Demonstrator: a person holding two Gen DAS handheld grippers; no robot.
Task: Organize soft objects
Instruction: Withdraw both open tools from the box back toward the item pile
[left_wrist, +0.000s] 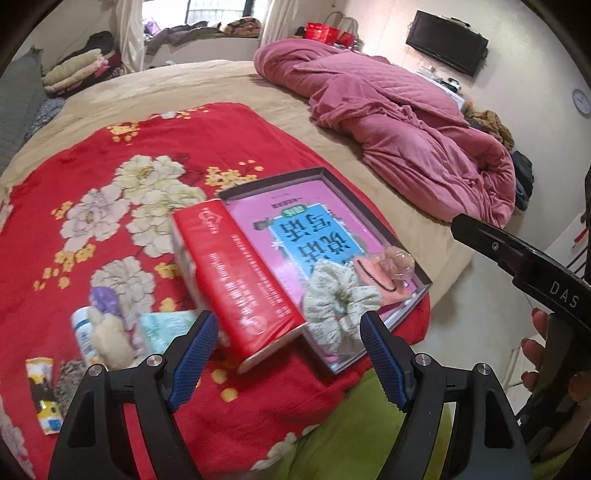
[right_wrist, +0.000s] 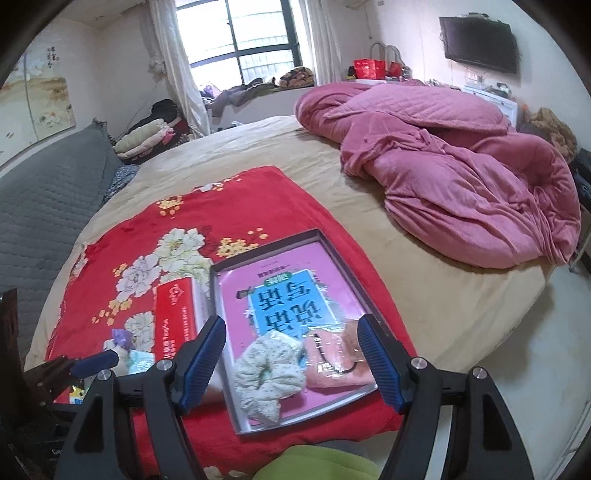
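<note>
Right wrist view, right claw (right_wrist: 291, 354) agape, empty, floral scrunchie (right_wrist: 271, 373) in tray (right_wrist: 266, 243) just beyond

Bare pink tray floor (right_wrist: 295, 273) beyond the scrunchie (right_wrist: 271, 373) (red box (left_wrist: 240, 280) crowding its left wall).

A home bedroom: bed (right_wrist: 258, 155); pink quilt (right_wrist: 461, 177); wall television (right_wrist: 480, 44).

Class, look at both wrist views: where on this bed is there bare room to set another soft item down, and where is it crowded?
Free: the tan sheet between the red floral blanket and the pink quilt; also the tray's far half. Crowded: the tray's near end with the scrunchie, and left of the red box, among small items.
</note>
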